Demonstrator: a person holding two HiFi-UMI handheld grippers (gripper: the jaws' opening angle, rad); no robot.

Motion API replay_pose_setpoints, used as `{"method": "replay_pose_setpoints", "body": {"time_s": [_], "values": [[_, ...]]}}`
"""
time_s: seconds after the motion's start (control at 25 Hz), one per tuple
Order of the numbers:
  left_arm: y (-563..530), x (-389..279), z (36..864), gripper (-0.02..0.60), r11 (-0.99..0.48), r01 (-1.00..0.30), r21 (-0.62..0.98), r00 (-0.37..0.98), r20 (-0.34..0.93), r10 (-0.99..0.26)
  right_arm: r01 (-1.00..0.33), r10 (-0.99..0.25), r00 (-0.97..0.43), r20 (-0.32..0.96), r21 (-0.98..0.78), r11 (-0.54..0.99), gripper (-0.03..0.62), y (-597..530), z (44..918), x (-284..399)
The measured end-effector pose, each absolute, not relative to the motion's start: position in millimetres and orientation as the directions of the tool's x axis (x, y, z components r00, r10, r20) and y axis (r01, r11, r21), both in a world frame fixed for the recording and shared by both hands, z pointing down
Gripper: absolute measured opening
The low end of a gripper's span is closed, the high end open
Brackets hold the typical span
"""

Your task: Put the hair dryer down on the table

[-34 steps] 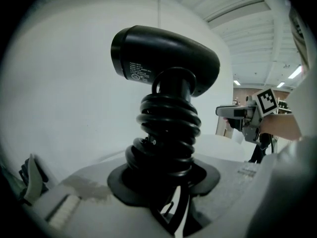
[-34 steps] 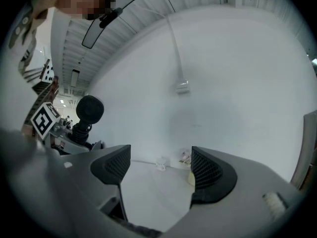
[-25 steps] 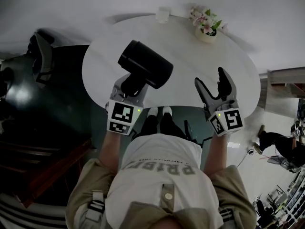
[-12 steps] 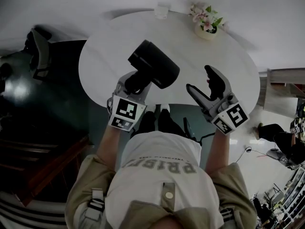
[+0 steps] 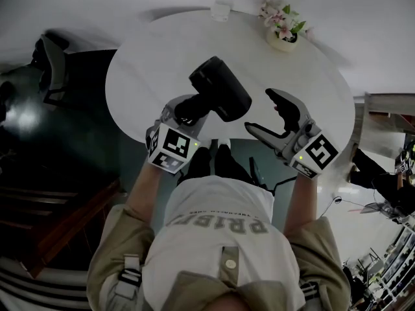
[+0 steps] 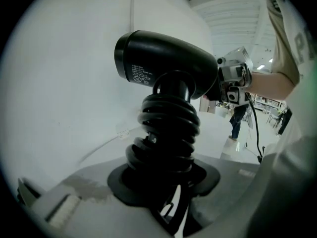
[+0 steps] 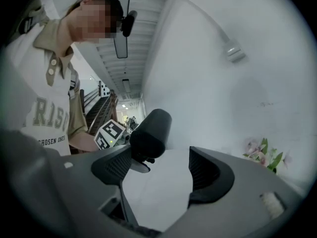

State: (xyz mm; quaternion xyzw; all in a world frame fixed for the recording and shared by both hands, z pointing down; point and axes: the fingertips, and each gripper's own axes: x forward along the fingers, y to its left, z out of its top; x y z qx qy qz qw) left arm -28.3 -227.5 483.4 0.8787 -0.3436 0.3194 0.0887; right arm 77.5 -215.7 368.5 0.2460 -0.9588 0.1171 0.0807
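A black hair dryer (image 5: 220, 88) hangs over the white oval table (image 5: 149, 63), its barrel aimed up and to the left. My left gripper (image 5: 183, 111) is shut on its handle, which has the black cord wound round it (image 6: 166, 133). In the left gripper view the dryer body (image 6: 163, 63) fills the middle. My right gripper (image 5: 262, 113) stands open to the right of the dryer, turned toward it, with nothing between its jaws. From the right gripper view the dryer (image 7: 151, 133) shows beyond the left jaw.
A pot of pink flowers (image 5: 284, 31) stands at the table's far right edge. A small white box (image 5: 220, 10) sits at the far rim against the wall. A dark chair (image 5: 52, 63) is off to the left. The person's legs are under the near edge.
The left gripper has carried the dryer to the right and lower over the table. The right gripper has swung leftward, its jaws now pointing at the dryer.
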Motion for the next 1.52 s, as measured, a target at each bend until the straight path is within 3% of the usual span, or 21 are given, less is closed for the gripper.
{"method": "replay_pose_setpoints", "body": {"time_s": [0.6,1.0,1.24,1.52], "values": [[-214,-27,524,0.164,-0.82,-0.564,-0.103,0.539,0.706,-0.46,-0.376,-0.313,-0.894,0.32,-0.161,0.912,0.352,-211,392,43],[-212,-29,549,0.164,-0.825,-0.554,-0.108,0.488,0.761,-0.427,-0.427,-0.328,-0.864,0.383,-0.208,0.88,0.354,-216,425,45],[-205,-35,575,0.164,-0.843,-0.527,-0.106,0.428,0.824,-0.371,-0.495,-0.312,-0.802,0.51,-0.275,0.824,0.353,-215,463,45],[-196,-39,603,0.164,-0.849,-0.524,-0.069,0.4,0.86,-0.316,-0.532,-0.285,-0.768,0.573,-0.325,0.782,0.351,-212,495,43]]}}
